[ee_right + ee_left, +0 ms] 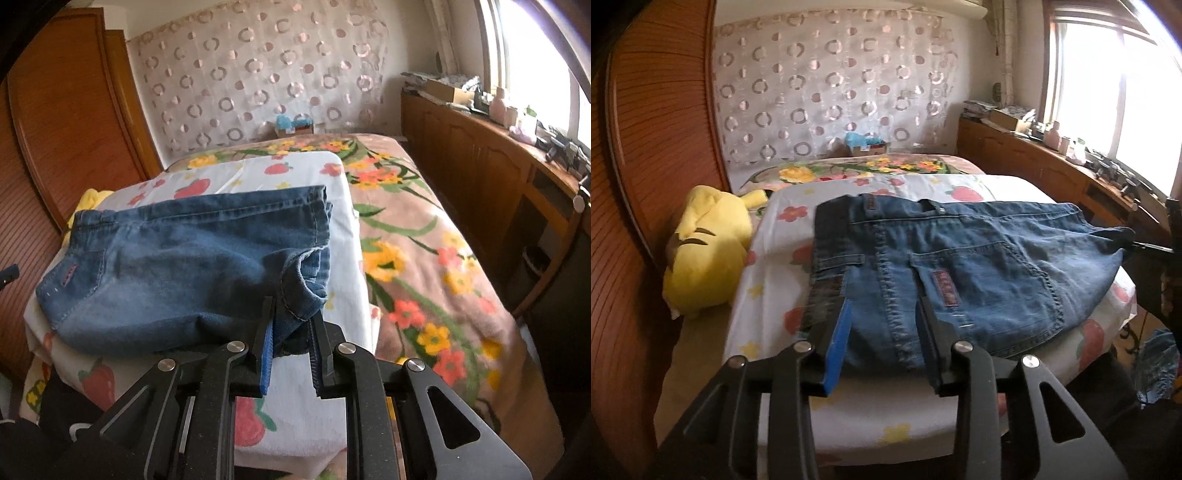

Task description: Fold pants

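Nearest the left wrist camera, the left gripper (882, 310) stands parted over the waistband end of the jeans (960, 258), pads clear of the denim. From the right wrist, the right gripper (291, 321) pinches the hem end; the jeans lie folded crosswise on the strawberry sheet (332, 221).

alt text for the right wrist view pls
The right tongs pinch the hem end of folded blue jeans, which lie on a strawberry-print sheet over a bed with a flowered blanket. A circle-patterned curtain and a wooden cabinet stand behind.
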Tool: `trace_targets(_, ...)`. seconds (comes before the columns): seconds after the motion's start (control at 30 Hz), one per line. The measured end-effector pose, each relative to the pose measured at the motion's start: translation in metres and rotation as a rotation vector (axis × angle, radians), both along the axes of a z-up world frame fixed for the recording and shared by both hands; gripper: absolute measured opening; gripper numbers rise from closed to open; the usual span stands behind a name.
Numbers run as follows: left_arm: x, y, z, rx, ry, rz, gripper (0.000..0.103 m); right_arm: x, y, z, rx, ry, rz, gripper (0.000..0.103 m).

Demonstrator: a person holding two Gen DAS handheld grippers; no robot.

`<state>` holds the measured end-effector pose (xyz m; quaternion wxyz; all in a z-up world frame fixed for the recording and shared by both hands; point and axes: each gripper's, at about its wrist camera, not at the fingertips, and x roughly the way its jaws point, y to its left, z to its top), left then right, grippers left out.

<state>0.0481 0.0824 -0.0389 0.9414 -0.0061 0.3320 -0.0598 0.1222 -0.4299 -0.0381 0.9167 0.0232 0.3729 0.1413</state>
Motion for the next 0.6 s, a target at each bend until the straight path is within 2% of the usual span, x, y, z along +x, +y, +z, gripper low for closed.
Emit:
trace_targets(0.2, 0.018, -0.025, -0.015, -0.021, 0.04, -0.063, 0.038, -0.004, 0.0, -0.003, 0.022, 0.003, -0.002, 0.017)
trace_targets(0.33, 0.033, -0.045, -0.026, -0.032, 0.065, -0.091, 0.038, -0.005, 0.0, 0.0, 0.036, -0.003, -0.003, 0.028)
trace_targets(0.6, 0.054, -0.086, -0.039, 0.027, 0.086, -0.128, 0.038, -0.009, 0.008, 0.011, 0.041, -0.03, 0.007, 0.038)
